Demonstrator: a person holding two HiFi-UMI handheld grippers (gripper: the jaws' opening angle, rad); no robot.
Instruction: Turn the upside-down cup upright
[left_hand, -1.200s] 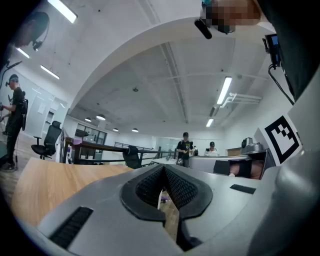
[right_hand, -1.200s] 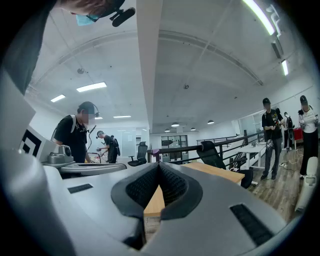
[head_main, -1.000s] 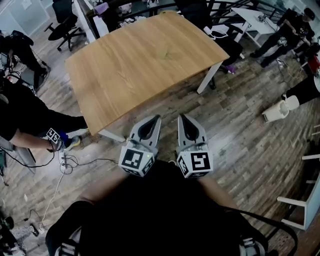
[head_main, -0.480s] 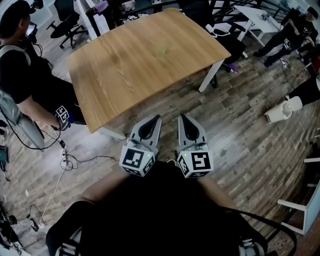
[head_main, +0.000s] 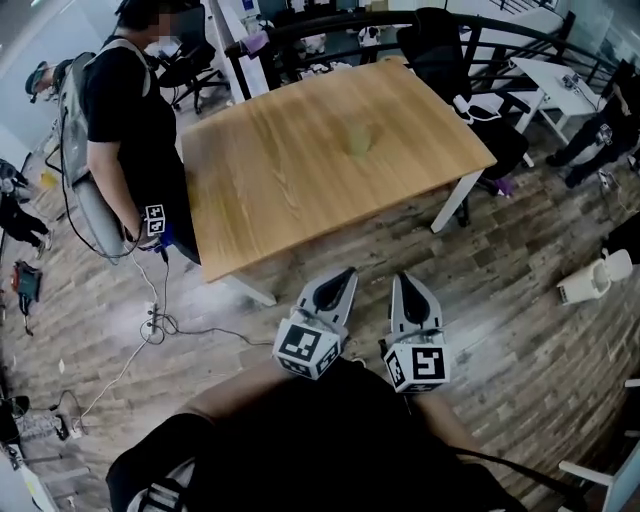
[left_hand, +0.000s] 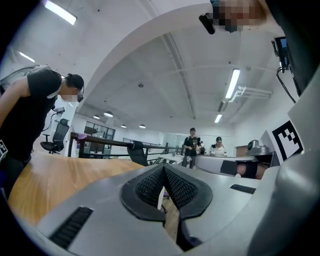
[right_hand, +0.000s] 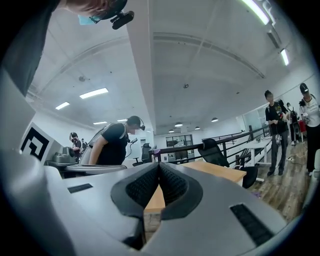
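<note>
This is looking like an open-plan office, perhaps a lab: black office chairs (head_main: 440, 45) and white desks (head_main: 555, 80) are standing around a wooden table (head_main: 290, 170), and strip lights (left_hand: 232, 84) are glowing above a railing (right_hand: 226, 139).

Bright, even light from ceiling strip lights (left_hand: 231, 84); fisheye warp, dark vignette at edges.

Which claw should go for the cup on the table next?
Left, by a slim margin: the left claw sits slightly nearer the table and the faint cup than the right claw. Both are shut, empty and short of the table.
</note>
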